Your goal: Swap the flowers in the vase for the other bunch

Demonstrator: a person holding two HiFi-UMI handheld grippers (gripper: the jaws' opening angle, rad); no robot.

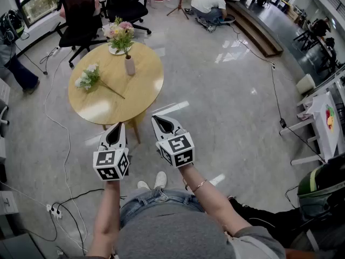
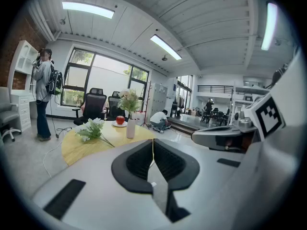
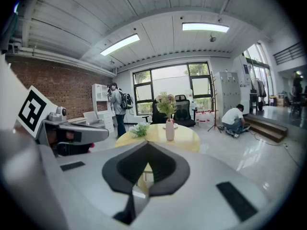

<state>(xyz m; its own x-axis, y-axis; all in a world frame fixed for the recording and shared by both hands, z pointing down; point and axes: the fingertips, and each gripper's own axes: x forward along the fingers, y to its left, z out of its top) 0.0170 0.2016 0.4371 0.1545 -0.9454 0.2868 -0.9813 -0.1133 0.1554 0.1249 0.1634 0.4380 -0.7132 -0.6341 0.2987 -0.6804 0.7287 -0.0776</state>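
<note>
A round wooden table [image 1: 143, 93] stands ahead of me. On it a white vase [image 1: 130, 65] holds a bunch of pink and yellow flowers [image 1: 120, 32]. A second bunch of white flowers [image 1: 89, 77] lies flat on the tabletop to the vase's left. My left gripper [image 1: 116, 129] and right gripper [image 1: 160, 121] hover side by side just short of the table's near edge, both shut and holding nothing. The vase [image 2: 130, 128] and the loose white bunch [image 2: 92, 130] show far off in the left gripper view, and the vase [image 3: 169, 129] also in the right gripper view.
A plate with a red apple [image 2: 120, 120] sits behind the vase. Black office chairs [image 1: 81, 12] stand beyond the table. A person [image 1: 211, 4] crouches on the floor far back, another stands at the left [image 2: 43, 95]. Cables [image 1: 64, 155] trail across the floor.
</note>
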